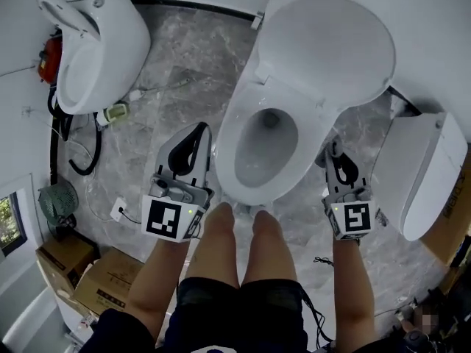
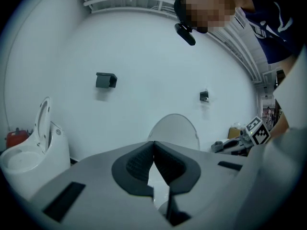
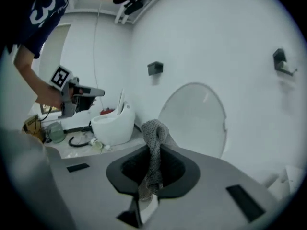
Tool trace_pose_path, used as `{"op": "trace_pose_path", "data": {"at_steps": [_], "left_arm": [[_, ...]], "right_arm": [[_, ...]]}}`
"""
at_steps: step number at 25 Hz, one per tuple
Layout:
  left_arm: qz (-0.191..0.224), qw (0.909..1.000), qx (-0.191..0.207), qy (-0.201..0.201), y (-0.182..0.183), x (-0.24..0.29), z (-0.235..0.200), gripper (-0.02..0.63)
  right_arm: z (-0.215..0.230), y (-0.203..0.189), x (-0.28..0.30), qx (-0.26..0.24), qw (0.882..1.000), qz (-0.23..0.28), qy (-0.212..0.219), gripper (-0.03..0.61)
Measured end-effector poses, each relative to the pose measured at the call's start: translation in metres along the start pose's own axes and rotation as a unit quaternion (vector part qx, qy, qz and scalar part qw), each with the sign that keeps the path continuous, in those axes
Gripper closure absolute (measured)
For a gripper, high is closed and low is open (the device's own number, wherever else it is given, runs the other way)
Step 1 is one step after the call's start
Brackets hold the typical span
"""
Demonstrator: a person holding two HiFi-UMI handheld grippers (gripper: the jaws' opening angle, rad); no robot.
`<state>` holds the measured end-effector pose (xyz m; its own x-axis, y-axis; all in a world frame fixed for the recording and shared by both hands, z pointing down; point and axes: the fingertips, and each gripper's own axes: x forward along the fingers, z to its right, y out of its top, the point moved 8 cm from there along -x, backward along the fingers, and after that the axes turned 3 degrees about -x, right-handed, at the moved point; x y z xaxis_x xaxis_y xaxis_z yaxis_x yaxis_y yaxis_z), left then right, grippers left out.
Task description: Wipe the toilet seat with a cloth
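A white toilet stands in front of me with its lid raised and its seat down around the bowl. My left gripper hangs just left of the seat, shut with nothing between its pads. On the other side of the seat is my right gripper, shut on a grey knitted cloth that sticks up out of its jaws. Both gripper views look at the raised lid against the white wall.
A second white toilet stands at the far left and a third at the right. Cables, a small fan and cardboard boxes lie on the marble floor at left. The person's bare legs stand before the bowl.
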<state>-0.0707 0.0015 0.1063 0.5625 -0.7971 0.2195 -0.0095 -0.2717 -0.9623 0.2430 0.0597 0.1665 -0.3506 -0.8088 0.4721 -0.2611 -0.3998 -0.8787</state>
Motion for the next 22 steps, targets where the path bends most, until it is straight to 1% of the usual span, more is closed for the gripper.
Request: {"op": "trace_pose_path", "data": {"at_steps": [3,5,7,9,12,16,19,22], "left_arm": [[0.001,0.9998,0.014,0.013,0.049,-0.013,0.003,0.594],[0.001,0.9995,0.019,0.025,0.079,-0.021,0.003,0.594],[0.012,0.9992,0.018,0.033,0.104,-0.031,0.009,0.594],[0.023,0.9988,0.018,0.038,0.129,-0.045,0.019,0.594],[0.039,0.9981,0.020,0.043,0.168,-0.067,0.033,0.594],[0.059,0.9968,0.031,0.043,0.215,-0.093,0.051,0.594],[0.068,0.9962,0.041,0.038,0.240,-0.111,0.064,0.594],[0.071,0.9960,0.043,0.033,0.259,-0.123,0.074,0.594]], "right_arm": [[0.015,0.065,-0.035,0.021,0.998,0.058,-0.030,0.520],[0.019,0.113,-0.055,0.019,0.995,0.090,-0.040,0.520],[0.019,0.157,-0.077,0.018,0.990,0.129,-0.050,0.520],[0.019,0.190,-0.105,0.010,0.986,0.154,-0.057,0.520],[0.019,0.228,-0.145,-0.013,0.982,0.174,-0.073,0.522],[0.019,0.273,-0.189,0.000,0.974,0.209,-0.086,0.522],[0.014,0.297,-0.218,-0.001,0.971,0.222,-0.083,0.522],[0.009,0.318,-0.238,-0.002,0.969,0.232,-0.079,0.523]]}}
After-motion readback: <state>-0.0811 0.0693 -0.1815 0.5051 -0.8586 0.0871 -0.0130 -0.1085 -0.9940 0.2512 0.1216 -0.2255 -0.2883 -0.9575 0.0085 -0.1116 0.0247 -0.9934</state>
